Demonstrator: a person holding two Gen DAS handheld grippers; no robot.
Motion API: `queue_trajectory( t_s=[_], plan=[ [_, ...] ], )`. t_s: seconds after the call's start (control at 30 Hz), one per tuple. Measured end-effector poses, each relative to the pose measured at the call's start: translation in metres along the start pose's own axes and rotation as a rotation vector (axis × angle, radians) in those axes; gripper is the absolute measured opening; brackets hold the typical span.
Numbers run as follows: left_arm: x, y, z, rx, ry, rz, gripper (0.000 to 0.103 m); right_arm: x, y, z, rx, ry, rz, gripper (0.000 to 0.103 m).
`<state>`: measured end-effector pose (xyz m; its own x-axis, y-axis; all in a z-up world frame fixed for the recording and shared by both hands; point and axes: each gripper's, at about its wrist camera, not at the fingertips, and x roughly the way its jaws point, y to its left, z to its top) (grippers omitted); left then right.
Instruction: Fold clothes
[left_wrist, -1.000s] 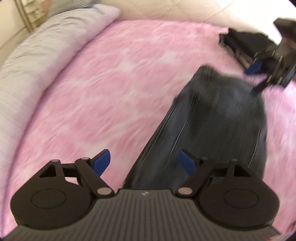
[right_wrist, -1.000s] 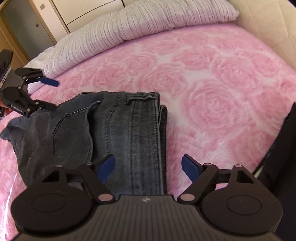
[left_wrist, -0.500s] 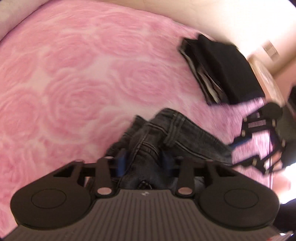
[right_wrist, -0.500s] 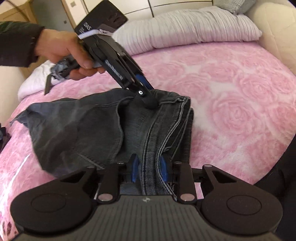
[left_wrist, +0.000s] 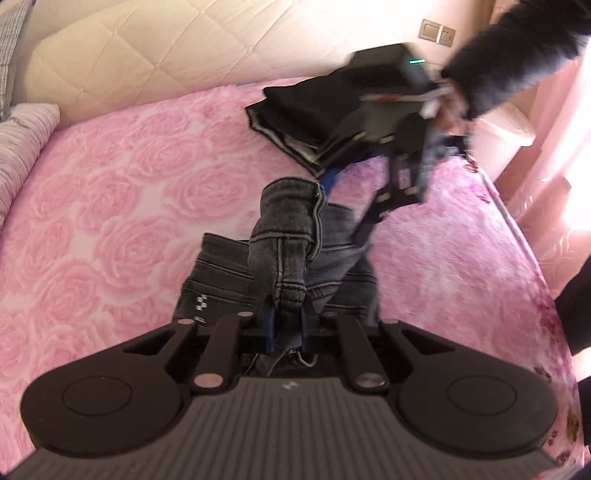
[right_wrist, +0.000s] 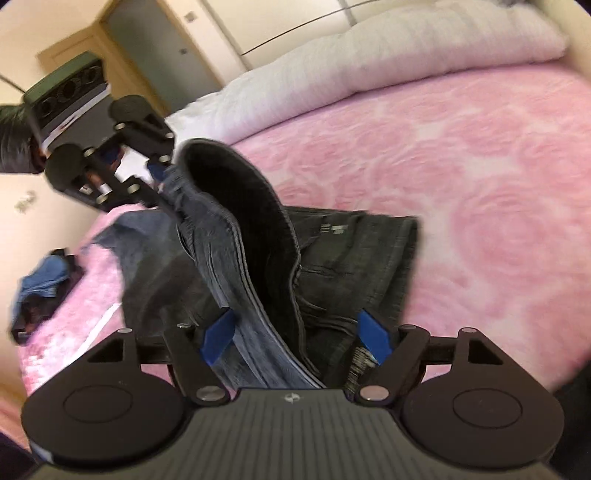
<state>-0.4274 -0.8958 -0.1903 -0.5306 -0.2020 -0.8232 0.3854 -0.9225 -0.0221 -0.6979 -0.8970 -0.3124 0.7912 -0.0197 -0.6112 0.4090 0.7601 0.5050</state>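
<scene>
Near the bed's (left_wrist: 122, 206) middle, my left gripper (left_wrist: 287, 326) pinches the jeans' (left_wrist: 284, 236) lifted fold while my right gripper (right_wrist: 295, 334), just reopened, straddles loose denim, which may sag crooked.

A bed (left_wrist: 110, 192) under a pink rose blanket carries dark jeans (right_wrist: 351, 258) mid-bed, a folded black stack (left_wrist: 295, 114) near the headboard edge, a pale pillow (right_wrist: 369, 66) along one edge, and blue cloth (right_wrist: 40, 280) by the far corner.

Dark grey jeans (left_wrist: 280, 236) lie on a pink rose-patterned bedspread (left_wrist: 122, 206) beside black folded clothes (left_wrist: 314, 118).
</scene>
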Motion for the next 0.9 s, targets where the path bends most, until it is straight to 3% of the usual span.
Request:
queue_trajectory(
  t_s=[0.2, 0.27, 0.33, 0.37, 0.5, 0.6, 0.73, 0.9],
  plan=[
    [-0.011, -0.016, -0.016, 0.010, 0.021, -0.003, 0.009, 0.040, -0.018, 0.008, 0.079, 0.144, 0.239, 0.077],
    [-0.010, -0.013, -0.020, 0.000, 0.023, 0.014, 0.009, 0.050, -0.017, 0.002, 0.095, 0.221, 0.251, 0.073],
    [-0.004, -0.009, -0.021, 0.003, 0.027, 0.031, 0.009, 0.053, -0.015, -0.004, 0.099, 0.270, 0.225, 0.056],
    [0.001, -0.007, -0.020, 0.010, 0.032, 0.044, 0.009, 0.052, -0.014, -0.006, 0.094, 0.281, 0.193, 0.030],
    [0.034, 0.019, -0.008, -0.027, 0.043, 0.143, 0.010, 0.027, -0.016, -0.002, 0.179, 0.246, 0.148, 0.013],
    [0.063, 0.045, 0.004, -0.107, 0.043, 0.210, 0.013, 0.014, -0.016, 0.000, 0.233, 0.216, 0.100, 0.013],
    [0.112, 0.063, 0.016, -0.161, 0.098, 0.226, 0.014, 0.022, -0.018, -0.010, 0.280, 0.239, 0.044, 0.013],
    [0.137, 0.065, 0.005, -0.252, 0.108, 0.282, 0.035, 0.018, -0.033, -0.020, 0.401, 0.206, 0.055, 0.013]
  ],
)
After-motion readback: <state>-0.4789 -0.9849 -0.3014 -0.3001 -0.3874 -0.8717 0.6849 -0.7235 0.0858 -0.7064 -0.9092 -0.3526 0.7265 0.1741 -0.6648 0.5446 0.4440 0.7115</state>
